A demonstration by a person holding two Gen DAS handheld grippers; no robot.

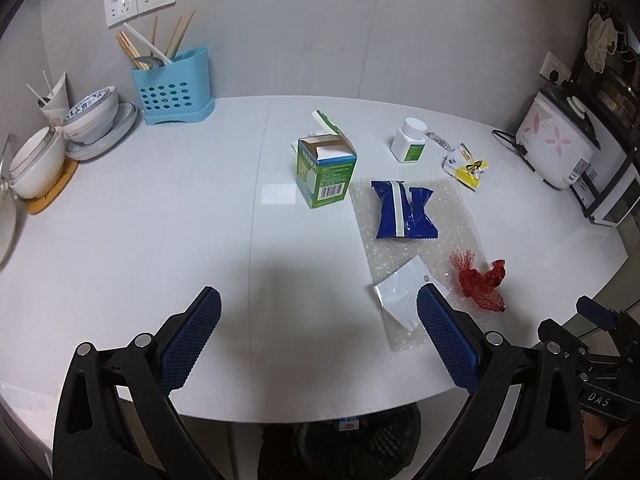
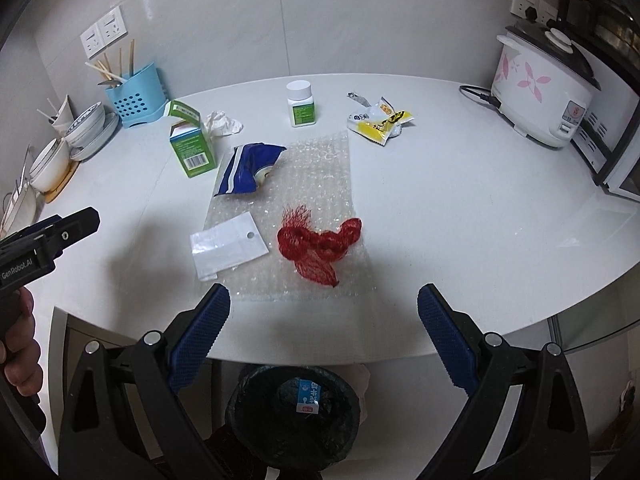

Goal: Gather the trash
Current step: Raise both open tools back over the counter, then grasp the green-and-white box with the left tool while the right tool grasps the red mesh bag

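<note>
- Nearest, under the table's front edge, stands a dark mesh waste bin (image 2: 290, 408). One small blue-and-white wrapper scrap (image 2: 307, 395) lies in it; nothing else inside can be made out, so the collecting looks barely begun.
- The right hand-held gripper (image 2: 323, 306) hangs over the near edge of the table (image 2: 460, 208) with its blue pads wide apart and nothing between them.
- The left hand-held gripper (image 1: 318, 310) is likewise spread wide and empty, above a bare stretch of table to the left of the litter.
- Just past the right gripper, a red mesh net (image 2: 318, 246) lies crumpled on a sheet of bubble wrap (image 2: 320, 168). It is the closest piece and, I judge, the likeliest first pick.
- Beside the net, a small white plastic bag (image 2: 226, 246) overlaps the sheet's near left corner.
- Farther along the sheet rests a blue snack bag (image 2: 246, 170), torn open.
- Left of that stands a green carton (image 2: 191, 148) with its flap up; a crumpled tissue (image 2: 223, 123) lies just behind it.
- Toward the back are a white pill bottle (image 2: 301, 104), upright, and a yellow-and-white wrapper (image 2: 378, 122) with a bit of foil beside it.
- All of these are still on the table, so nearly the whole task is left.
- Farthest off, the blue utensil holder (image 2: 134, 96), stacked bowls (image 2: 86, 128) and rice cooker (image 2: 540, 84) look like kitchenware to keep, not trash.
</note>
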